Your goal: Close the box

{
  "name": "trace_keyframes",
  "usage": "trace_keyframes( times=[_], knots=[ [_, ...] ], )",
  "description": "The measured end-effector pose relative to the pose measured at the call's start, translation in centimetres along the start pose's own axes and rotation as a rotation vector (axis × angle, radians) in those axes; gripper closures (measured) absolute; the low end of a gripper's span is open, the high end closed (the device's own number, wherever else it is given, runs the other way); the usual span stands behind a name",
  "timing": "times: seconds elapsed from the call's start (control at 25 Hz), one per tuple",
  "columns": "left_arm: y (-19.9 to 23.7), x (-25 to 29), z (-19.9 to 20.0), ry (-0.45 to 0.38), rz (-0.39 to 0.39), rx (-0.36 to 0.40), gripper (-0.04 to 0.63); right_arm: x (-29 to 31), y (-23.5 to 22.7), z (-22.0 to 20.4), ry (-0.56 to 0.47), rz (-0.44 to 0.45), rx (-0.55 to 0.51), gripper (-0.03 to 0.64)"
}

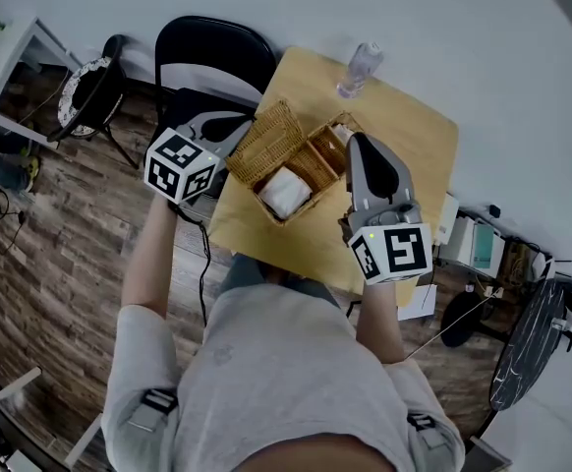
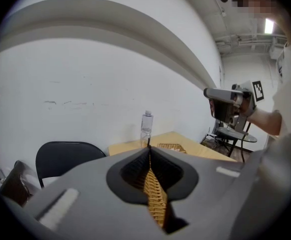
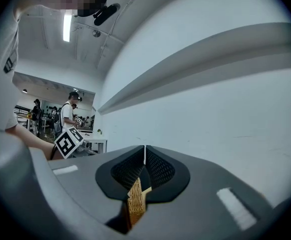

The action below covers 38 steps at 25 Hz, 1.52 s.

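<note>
Though both lids are gripped, the woven tan wicker box [image 1: 301, 170] on the light wooden table [image 1: 404, 136] stands open, so I'd say the job's barely begun. The left gripper [image 1: 235, 134] has its jaws pinched tight on the edge of the left wicker lid flap [image 1: 263, 143], which is tipped outward. The right gripper [image 1: 357, 144] is clamped likewise on the right wicker lid flap [image 1: 337, 126] at the box's other side. Left to do, prob.: swing both flaps in & down till they meet over the top.

The head view gives the whole layout, incl. a white folded thing [image 1: 286, 193] inside the box, which neither gripper view shows. The left gripper view gives the close-up: wicker sandwiched btwn the jaws, plus a clear plastic bottle [image 2: 146, 126] upright at the table's far edge and a black chair [image 2: 68, 159] off to the side. The right gripper view shows its own pinch on wicker but no table, just white wall [image 3: 225, 99] & people [image 3: 68, 115] far off in the bkgd.
</note>
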State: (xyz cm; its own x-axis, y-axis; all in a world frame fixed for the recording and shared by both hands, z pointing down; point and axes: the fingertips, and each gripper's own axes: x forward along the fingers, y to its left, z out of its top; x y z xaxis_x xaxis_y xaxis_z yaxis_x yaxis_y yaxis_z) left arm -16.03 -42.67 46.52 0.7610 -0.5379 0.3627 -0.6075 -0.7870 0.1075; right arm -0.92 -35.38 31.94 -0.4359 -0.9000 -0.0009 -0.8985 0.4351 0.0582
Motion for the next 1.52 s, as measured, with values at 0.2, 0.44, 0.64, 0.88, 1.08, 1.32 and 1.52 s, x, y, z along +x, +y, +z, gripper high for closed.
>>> trace_keyframes(
  times=[0.2, 0.44, 0.64, 0.88, 1.08, 1.32, 1.52],
  knots=[
    [-2.1, -0.7, 1.4, -0.020, 0.007, -0.008, 0.533, -1.6, -0.5, 0.8, -0.029, 0.016, 0.011, 0.604],
    [-5.0, -1.0, 2.3, -0.036, 0.012, -0.007, 0.534, -3.6, -1.1, 1.5, -0.057, 0.038, 0.015, 0.604],
    [-7.7, -1.2, 2.4, -0.042, 0.013, -0.007, 0.534, -5.4, -1.5, 1.9, -0.073, 0.057, 0.019, 0.604],
    [-11.0, -0.7, 1.6, -0.036, 0.010, -0.012, 0.534, -7.5, -1.9, 2.0, -0.086, 0.078, 0.019, 0.606],
    [-13.4, -0.1, 0.4, -0.020, 0.010, -0.020, 0.534, -8.9, -2.3, 2.0, -0.090, 0.089, 0.022, 0.604],
    [-15.4, 1.0, -1.3, 0.004, 0.020, -0.034, 0.534, -10.6, -3.1, 1.5, -0.088, 0.093, 0.025, 0.604],
    [-16.5, 1.6, -2.6, 0.015, 0.037, -0.044, 0.534, -11.6, -3.5, 1.3, -0.087, 0.095, 0.026, 0.604]
  ],
)
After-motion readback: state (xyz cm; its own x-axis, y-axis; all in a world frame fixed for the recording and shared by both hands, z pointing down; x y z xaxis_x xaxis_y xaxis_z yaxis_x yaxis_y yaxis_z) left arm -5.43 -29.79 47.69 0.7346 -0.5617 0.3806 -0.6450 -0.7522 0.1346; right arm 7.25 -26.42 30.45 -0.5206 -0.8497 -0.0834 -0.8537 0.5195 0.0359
